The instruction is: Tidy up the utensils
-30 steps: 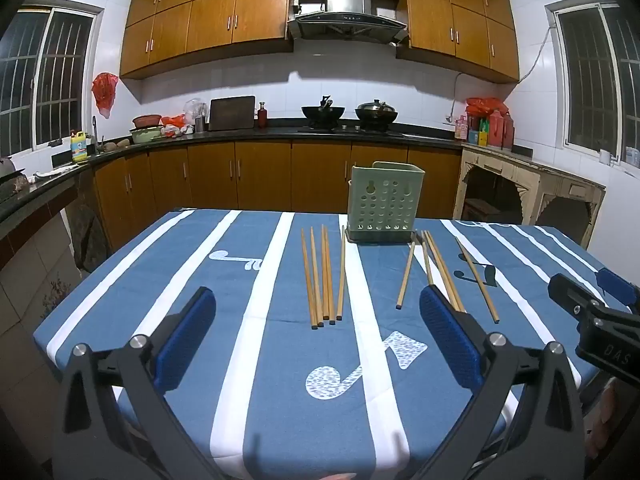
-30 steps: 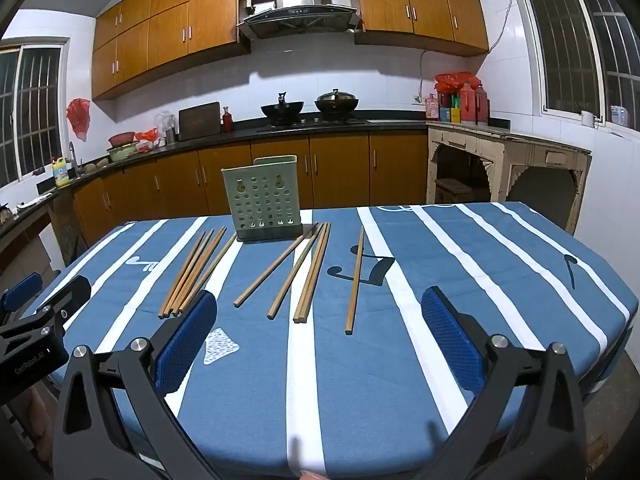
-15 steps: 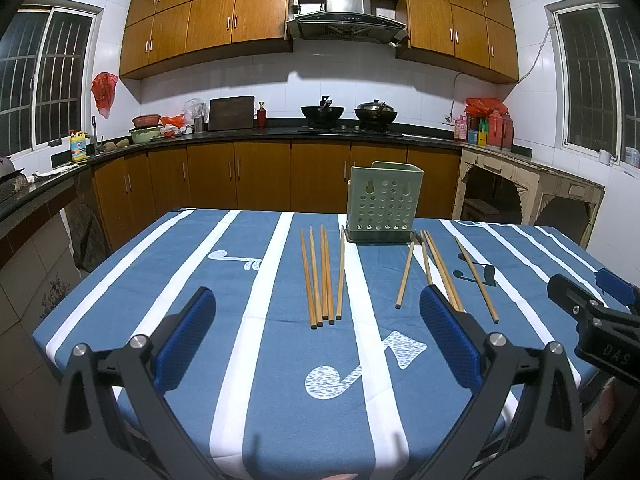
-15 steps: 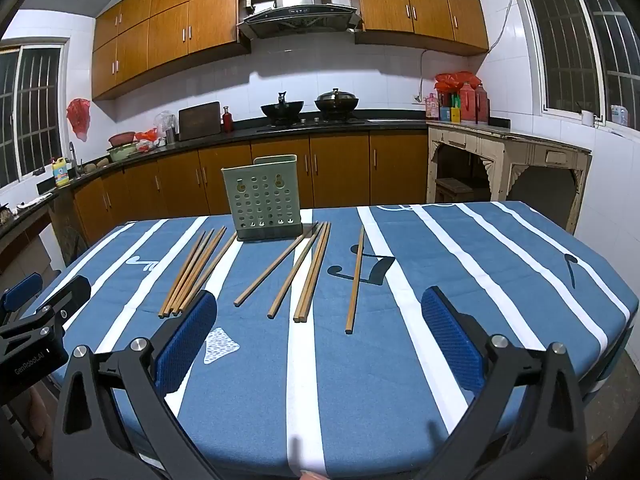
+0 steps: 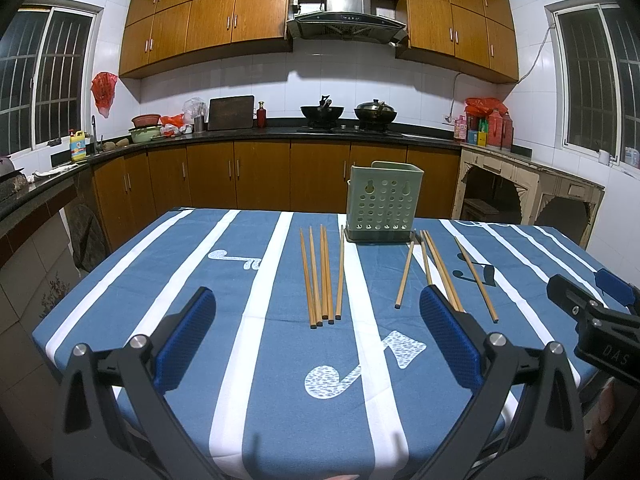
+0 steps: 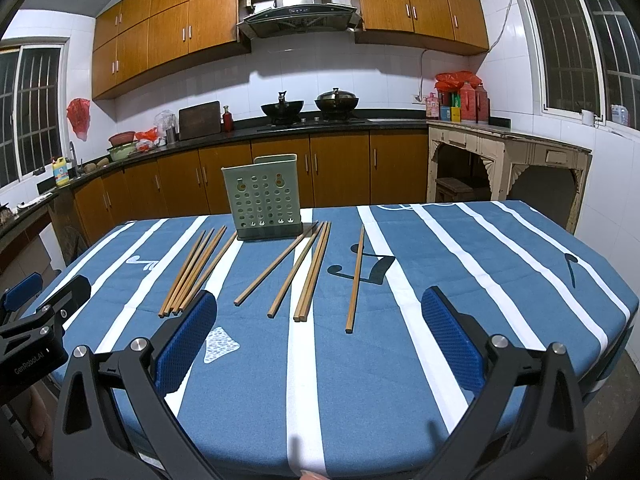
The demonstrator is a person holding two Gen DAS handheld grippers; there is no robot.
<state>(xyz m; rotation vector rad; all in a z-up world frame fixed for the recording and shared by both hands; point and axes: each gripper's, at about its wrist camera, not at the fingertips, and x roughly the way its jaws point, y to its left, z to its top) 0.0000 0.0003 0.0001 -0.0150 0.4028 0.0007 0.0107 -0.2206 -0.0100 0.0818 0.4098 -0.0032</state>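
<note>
Nothing is sorted yet: all chopsticks lie on the bench before the holder, left tool and right tool both spread wide, empty.

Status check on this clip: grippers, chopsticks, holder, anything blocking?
Left gripper open, empty; right gripper open, empty. Wooden chopsticks all flat on the blue striped tablecloth, none in the green perforated plastic holder. Nothing in the way.

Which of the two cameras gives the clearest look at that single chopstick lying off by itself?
The right wrist view: the lone chopstick lies near the middle, whole and unobstructed, between the open right gripper fingers. The left wrist view shows it too, entirely visible but off to the right, slanted, beyond the open left gripper.
</note>
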